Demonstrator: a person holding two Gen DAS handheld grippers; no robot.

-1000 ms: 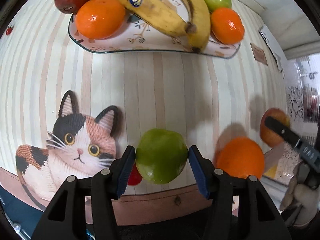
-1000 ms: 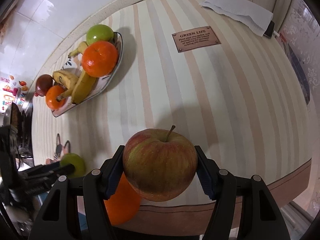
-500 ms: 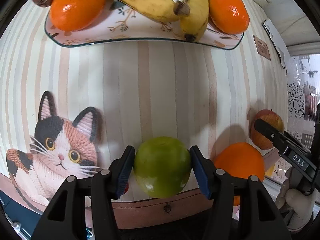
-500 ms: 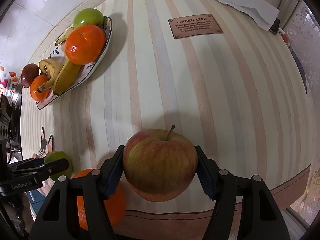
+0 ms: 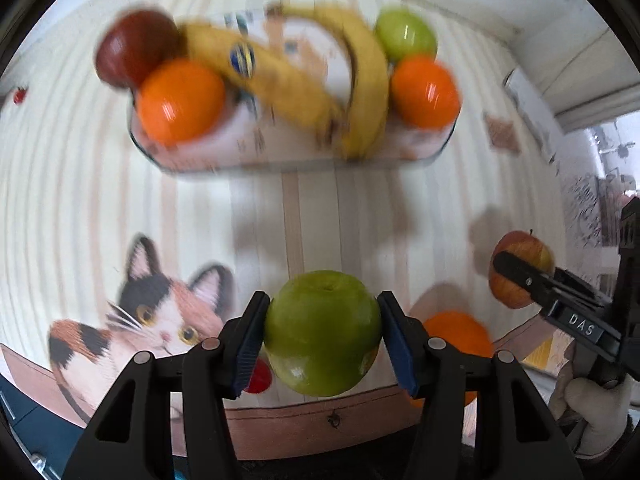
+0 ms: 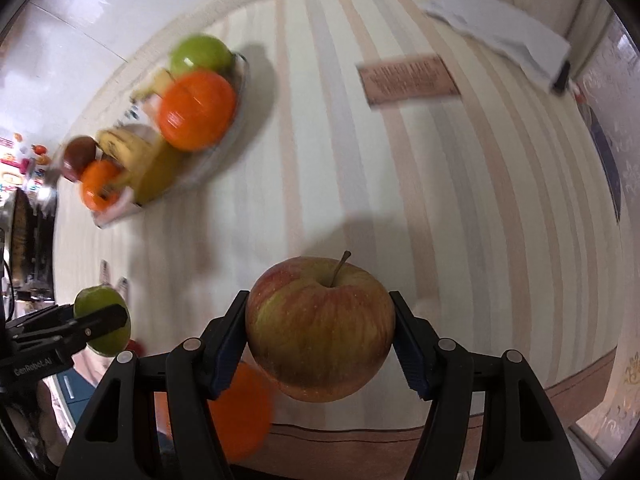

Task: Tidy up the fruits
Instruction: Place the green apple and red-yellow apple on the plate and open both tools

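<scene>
The left gripper [image 5: 322,336] is grasping a round green apple [image 5: 322,333], its blue pads [image 5: 249,344] pressing on either side of the fruit and carrying it above the near edge of the striped cream tablecloth [image 5: 304,216]; its jaws have just been closing slightly on the apple between them. The right gripper [image 6: 320,334] is clamping a red-and-yellow streaked apple [image 6: 319,326] with its stem pointing up, also clear of the cloth. A loose round orange [image 5: 460,334] is lying on the cloth at the near edge, between the two held apples. Farther back, a shallow white patterned oval plate [image 5: 280,152] is holding two yellow bananas [image 5: 304,92], two more oranges [image 5: 180,100], a second green apple [image 5: 406,36] and a dark red round fruit [image 5: 134,48]; this area is blurred in both views. A printed calico cat picture [image 5: 152,320] is showing on the cloth just beside the left gripper. A brown rectangular label [image 6: 408,80] is lying on the cloth well apart from the plate, and a folded white paper [image 6: 500,38] is sitting at the far corner. A gloved hand [image 5: 592,408] is holding the right gripper's handle.
</scene>
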